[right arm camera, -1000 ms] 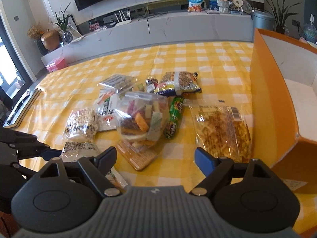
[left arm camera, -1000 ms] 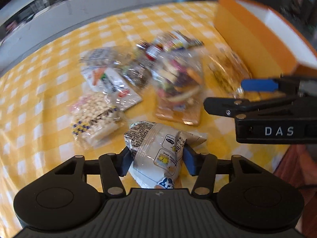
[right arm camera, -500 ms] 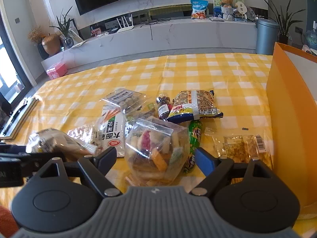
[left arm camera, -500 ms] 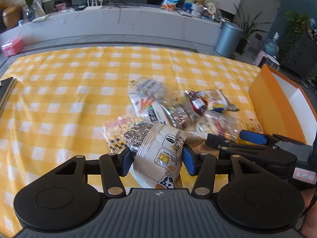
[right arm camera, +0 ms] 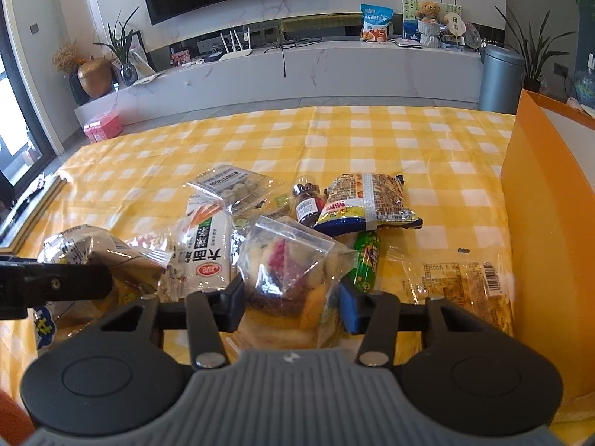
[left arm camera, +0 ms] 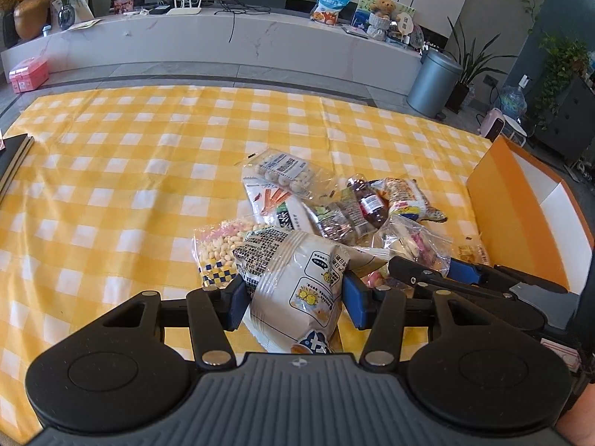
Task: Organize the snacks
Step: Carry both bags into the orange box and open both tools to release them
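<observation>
Tabletop [right arm camera: 372, 141] in yellow check carries the snack pile; orange box [right arm camera: 539, 223] stands at its right edge. Left gripper [left arm camera: 293, 291] is clamped on a white snack bag [left arm camera: 297, 278], held above the pile. Right gripper [right arm camera: 290, 297] has just been closing, fingers now pressed on a clear zip bag [right arm camera: 286, 260] of mixed sweets. Step: pickup. Next, probably: both bags are lifted and carried over the box wall.

My matt black plastic fingers [left arm camera: 238, 299] pinch a glossy, crinkled plastic snack bag [left arm camera: 297, 286] above the smooth checked cloth on the tabletop [left arm camera: 111, 186].
</observation>
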`<move>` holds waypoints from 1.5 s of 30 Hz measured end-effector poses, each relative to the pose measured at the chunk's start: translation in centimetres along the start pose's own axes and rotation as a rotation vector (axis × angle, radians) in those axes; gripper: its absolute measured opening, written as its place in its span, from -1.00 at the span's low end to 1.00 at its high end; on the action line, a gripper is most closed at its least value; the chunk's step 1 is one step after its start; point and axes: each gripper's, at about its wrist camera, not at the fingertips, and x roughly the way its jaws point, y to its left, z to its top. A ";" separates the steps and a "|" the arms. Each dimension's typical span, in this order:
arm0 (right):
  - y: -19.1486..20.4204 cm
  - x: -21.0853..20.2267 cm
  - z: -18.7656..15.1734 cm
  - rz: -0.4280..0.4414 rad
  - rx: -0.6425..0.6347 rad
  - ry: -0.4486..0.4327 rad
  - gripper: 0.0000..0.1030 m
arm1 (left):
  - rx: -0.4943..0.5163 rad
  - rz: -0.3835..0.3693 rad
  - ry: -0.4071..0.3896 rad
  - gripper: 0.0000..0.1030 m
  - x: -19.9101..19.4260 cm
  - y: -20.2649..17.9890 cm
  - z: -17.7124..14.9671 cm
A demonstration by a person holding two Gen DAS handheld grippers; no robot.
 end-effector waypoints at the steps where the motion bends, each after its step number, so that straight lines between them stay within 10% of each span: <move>1: 0.0 -0.5 0.0 0.002 0.000 -0.008 -0.09 | 0.000 -0.003 -0.006 0.16 -0.3 -0.3 0.0; 24: -11.9 -24.1 0.9 -0.137 0.185 -0.348 -0.09 | 0.289 -0.264 -0.184 0.16 -8.6 -18.1 3.6; 31: -19.0 -27.0 0.2 -0.252 0.260 -0.301 -0.09 | 0.473 -0.354 -0.105 0.16 -5.3 -26.9 4.6; 45: -26.8 -22.6 -0.7 -0.290 0.266 -0.074 -0.09 | 0.767 -0.299 0.041 0.16 3.9 -36.1 2.4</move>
